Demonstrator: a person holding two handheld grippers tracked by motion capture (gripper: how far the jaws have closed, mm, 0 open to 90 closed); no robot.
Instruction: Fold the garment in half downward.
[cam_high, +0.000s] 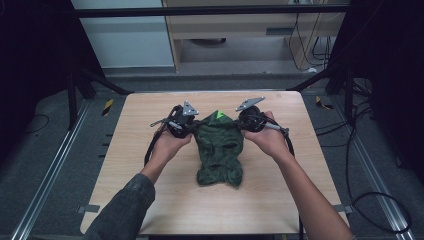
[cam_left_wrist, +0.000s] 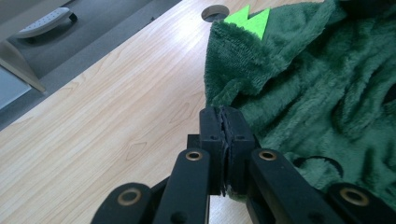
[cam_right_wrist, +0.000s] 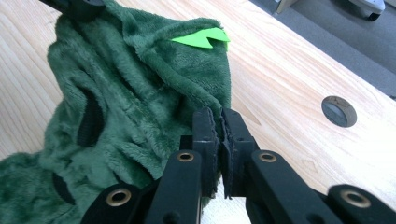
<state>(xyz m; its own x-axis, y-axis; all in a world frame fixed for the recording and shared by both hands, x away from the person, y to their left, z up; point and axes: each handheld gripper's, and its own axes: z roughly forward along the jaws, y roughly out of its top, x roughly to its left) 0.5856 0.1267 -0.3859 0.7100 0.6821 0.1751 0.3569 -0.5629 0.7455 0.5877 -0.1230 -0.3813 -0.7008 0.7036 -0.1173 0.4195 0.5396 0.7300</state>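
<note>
Two grippers are clamped on a green fleece garment (cam_high: 219, 150) at the middle of the wooden table (cam_high: 150, 150): the left gripper (cam_left_wrist: 224, 122) is closed on one upper edge, the right gripper (cam_right_wrist: 219, 125) on the other. Soft, light, limp cloth is judged likely to sag and bunch; hems give the surest hold.

We find no readable text, label, brand, number or sign anywhere here: the green fleece garment (cam_high: 219, 150) carries only a plain bright green jagged patch (cam_left_wrist: 250, 21) with nothing printed on it, the wooden table (cam_high: 150, 145) is unmarked, and the yellow-and-black striped tape (cam_high: 107, 106) on the floor bears no lettering we can make out
</note>
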